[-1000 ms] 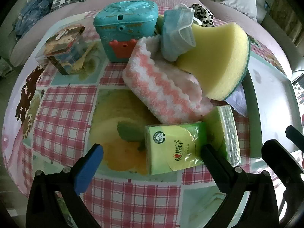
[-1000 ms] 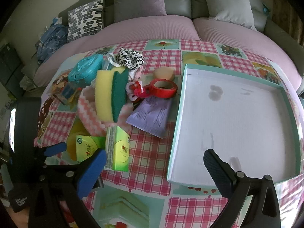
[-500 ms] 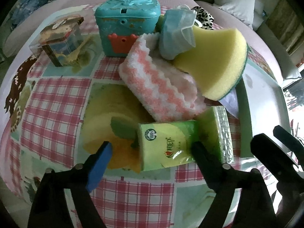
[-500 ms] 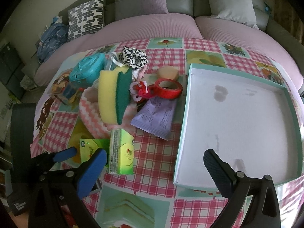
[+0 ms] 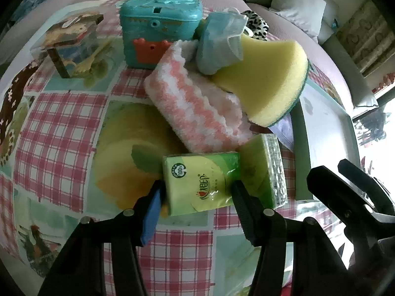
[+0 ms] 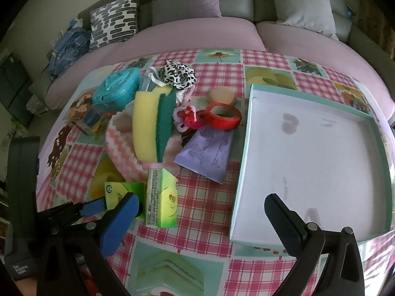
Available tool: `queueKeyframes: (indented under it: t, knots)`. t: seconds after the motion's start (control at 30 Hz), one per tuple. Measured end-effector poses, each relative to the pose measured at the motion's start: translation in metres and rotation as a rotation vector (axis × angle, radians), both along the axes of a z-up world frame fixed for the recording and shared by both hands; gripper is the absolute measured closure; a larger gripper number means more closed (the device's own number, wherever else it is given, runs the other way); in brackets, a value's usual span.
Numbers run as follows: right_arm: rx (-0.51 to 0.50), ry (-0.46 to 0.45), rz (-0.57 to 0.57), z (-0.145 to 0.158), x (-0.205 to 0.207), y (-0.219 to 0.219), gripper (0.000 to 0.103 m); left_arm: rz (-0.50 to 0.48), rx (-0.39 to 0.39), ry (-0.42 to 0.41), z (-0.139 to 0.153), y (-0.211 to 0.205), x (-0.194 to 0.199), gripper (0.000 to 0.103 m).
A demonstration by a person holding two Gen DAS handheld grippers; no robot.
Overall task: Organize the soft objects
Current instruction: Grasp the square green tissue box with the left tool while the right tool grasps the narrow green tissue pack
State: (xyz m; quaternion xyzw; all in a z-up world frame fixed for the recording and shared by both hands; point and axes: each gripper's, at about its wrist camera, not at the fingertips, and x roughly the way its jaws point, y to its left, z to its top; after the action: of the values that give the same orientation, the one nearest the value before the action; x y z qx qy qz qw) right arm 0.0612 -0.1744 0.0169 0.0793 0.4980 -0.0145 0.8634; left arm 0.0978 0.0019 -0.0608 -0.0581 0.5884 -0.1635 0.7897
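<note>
My left camera looked steeply down, close on the tissue pack (image 5: 201, 183); my right camera, farther back, shared it (image 6: 116, 193).

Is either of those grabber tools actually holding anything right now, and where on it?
The left gripper is closing on the flat green tissue pack, one finger at each short end. The right gripper holds nothing.

Two tissue packs (image 5: 201, 182) (image 6: 161, 198), one sponge (image 6: 150, 128), one tray (image 6: 313, 157), one tape roll (image 6: 223, 116).
</note>
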Motion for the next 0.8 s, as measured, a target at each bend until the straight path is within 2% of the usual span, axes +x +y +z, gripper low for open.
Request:
queueKeyframes:
  t: [0.5,0.7,0.8]
  knots:
    - [-0.020,0.029,0.078,-0.012,0.004,0.021,0.001,0.081,-0.019,0.030,0.005,0.058,-0.001,0.043]
    - [-0.030,0.043,0.108,-0.020,0.008,0.032,0.015,0.080,-0.012,0.039,0.014,0.073,0.000,0.043]
    - [-0.028,0.051,0.107,-0.024,0.009,0.033,0.022,0.076,-0.006,0.046,0.016,0.066,0.006,0.043]
